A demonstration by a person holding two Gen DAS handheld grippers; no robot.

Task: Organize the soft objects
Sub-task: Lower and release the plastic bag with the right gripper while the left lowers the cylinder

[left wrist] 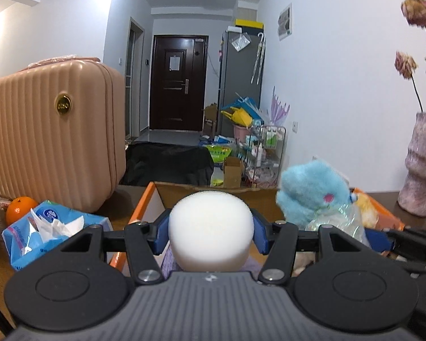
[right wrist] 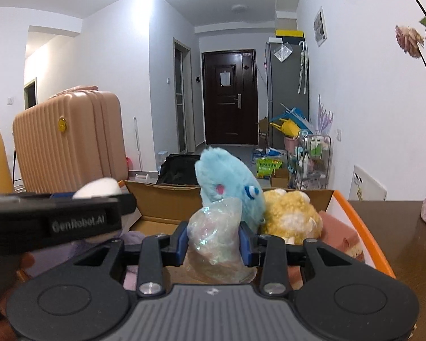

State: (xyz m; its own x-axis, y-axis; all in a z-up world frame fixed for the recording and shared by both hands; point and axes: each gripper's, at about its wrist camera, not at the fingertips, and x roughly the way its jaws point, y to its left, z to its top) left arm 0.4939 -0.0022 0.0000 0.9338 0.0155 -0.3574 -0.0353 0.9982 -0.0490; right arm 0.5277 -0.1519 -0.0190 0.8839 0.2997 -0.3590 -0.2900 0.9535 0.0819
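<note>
My left gripper (left wrist: 210,231) is shut on a white foam sponge (left wrist: 210,227) and holds it over the open cardboard box (left wrist: 144,201) with orange flaps. My right gripper (right wrist: 213,241) is shut on the shiny iridescent fin of a blue plush toy (right wrist: 227,182), held above the same box (right wrist: 162,199). A yellow plush (right wrist: 291,216) sits in the box beside the blue one. The blue plush (left wrist: 312,190) also shows at the right of the left wrist view. The left gripper with the sponge (right wrist: 98,189) shows at the left of the right wrist view.
A pink ribbed suitcase (left wrist: 51,130) stands at the left. A blue tissue pack (left wrist: 51,227) and an orange (left wrist: 20,209) lie beside the box. A purple vase (left wrist: 423,170) with dried roses stands on the brown table (right wrist: 397,227) at the right. Purple and pink cloths (right wrist: 340,233) lie in the box.
</note>
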